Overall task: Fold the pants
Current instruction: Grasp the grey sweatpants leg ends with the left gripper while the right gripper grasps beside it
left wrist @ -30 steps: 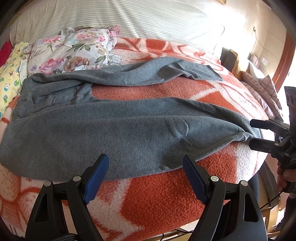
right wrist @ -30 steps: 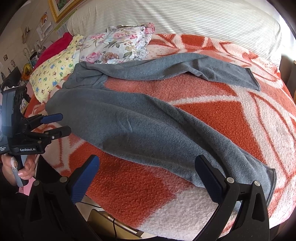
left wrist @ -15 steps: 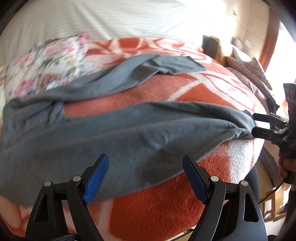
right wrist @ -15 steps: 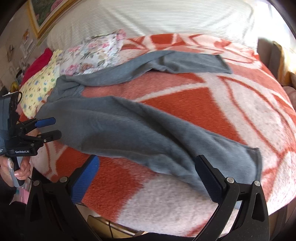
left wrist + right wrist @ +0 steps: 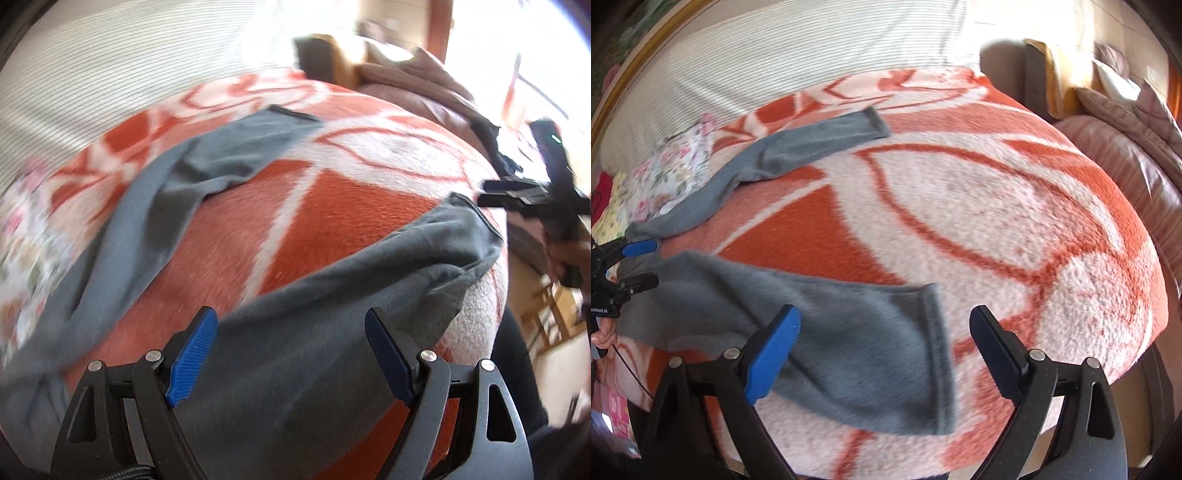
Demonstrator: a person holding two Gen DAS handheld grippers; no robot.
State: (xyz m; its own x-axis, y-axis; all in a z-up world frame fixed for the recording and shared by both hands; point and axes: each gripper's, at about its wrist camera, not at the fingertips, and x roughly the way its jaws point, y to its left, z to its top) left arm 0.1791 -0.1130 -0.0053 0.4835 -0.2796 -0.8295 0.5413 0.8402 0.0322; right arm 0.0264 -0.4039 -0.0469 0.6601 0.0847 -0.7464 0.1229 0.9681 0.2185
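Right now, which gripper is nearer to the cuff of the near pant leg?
Right. The right gripper, jaws closing with nothing gripped, hangs just above the near leg's cuff. The left gripper hangs over the same leg, further toward the waist.

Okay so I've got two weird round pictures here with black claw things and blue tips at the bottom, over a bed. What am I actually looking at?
Those claws are handheld two-finger grippers; a person carries one in each hand, each with a wide-angle camera looking along its fingers. One picture is from the left gripper, the other from the right gripper; each also shows the other at its edge. A pair of grey pants lies spread on an orange-and-white blanket, legs apart, with a floral pillow beyond. Nothing is held: the left gripper is open over the near leg, and the right one's jaws are closing above that leg's cuff, not yet pressing it.
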